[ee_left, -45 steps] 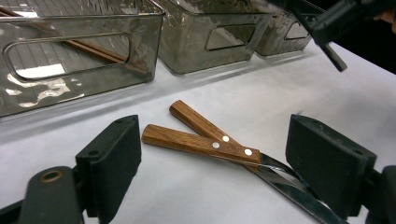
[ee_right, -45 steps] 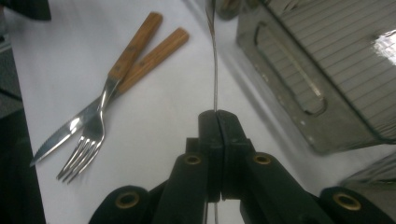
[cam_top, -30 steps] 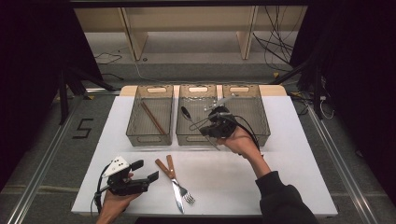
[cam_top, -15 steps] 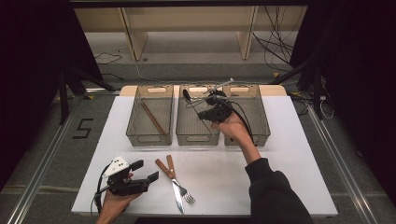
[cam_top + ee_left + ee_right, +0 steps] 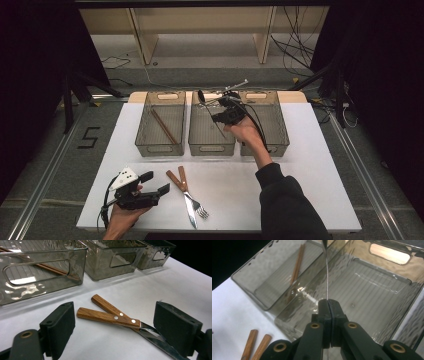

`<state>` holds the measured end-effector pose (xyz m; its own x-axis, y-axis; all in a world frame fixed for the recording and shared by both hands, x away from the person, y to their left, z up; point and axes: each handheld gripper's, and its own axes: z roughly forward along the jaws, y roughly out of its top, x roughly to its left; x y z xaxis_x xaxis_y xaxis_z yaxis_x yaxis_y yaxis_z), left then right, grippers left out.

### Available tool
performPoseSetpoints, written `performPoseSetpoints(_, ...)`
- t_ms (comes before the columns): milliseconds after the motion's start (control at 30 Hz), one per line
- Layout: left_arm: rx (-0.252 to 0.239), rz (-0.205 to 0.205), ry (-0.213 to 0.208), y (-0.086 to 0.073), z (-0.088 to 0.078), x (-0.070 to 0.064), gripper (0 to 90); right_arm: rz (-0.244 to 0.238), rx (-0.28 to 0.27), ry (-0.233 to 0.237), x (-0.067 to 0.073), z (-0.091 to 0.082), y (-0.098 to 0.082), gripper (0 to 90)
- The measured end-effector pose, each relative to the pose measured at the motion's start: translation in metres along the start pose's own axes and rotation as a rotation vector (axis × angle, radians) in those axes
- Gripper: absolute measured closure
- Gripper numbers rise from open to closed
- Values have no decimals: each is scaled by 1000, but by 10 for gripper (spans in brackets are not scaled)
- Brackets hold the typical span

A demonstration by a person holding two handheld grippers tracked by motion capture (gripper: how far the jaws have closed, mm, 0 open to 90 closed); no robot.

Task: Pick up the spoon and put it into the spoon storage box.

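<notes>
**Cutlery sorting station: 3 bins, 2 hand-held grippers**

Item 1: right gripper (image 5: 216, 100), held above the middle bin (image 5: 211, 146); jaws pressed together on the thin metal handle of a spoon (image 5: 201, 96); in the right gripper view the handle (image 5: 326, 277) rises straight from between the closed pads over the bin's ribbed floor; in the high view the spoon's dark bowl sits just beyond the bin's far rim, to the left of the gripper.

Item 2: left gripper (image 5: 155, 183), at the near left of the table (image 5: 310, 165), lying low and pointing right; jaws stand wide apart with nothing between the pads; the left gripper view shows both black pads (image 5: 60, 322) either side of the wooden handles.

Item 3: knife (image 5: 189, 202) and fork (image 5: 192, 196), each with a riveted wooden handle, crossed on the white table just right of the left gripper; handles point toward the bins, blade and tines toward the near edge.

Item 4: left bin (image 5: 161, 125), smoked clear plastic, holding a pair of brown chopsticks (image 5: 163, 126) laid diagonally.

Item 5: right bin (image 5: 272, 145), same pattern, partly behind the person's right hand (image 5: 245, 132); contents cannot be told.

Markings: a black numeral "5" (image 5: 90, 137) on the grey floor left of the table; no brand or label legible on bins, cutlery or grippers.
</notes>
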<state>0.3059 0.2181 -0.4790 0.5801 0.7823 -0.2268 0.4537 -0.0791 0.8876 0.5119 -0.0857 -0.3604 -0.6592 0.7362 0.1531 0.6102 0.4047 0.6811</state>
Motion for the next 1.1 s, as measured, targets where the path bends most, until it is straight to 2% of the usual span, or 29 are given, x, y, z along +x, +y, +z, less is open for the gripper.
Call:
performPoseSetpoints(267,0,0,1,0,0,0,174,21,6,-27,-4,7,7,900)
performPoseSetpoints(367,0,1,0,0,0,0,174,40,15,-32,-8,12,7,900)
performPoseSetpoints(833,1,0,-3,0,0,0,174,73,61,-61,-13,31,5,900)
performPoseSetpoints(1100,-2,-2,-4,0,0,0,174,73,81,-66,-12,40,3,900)
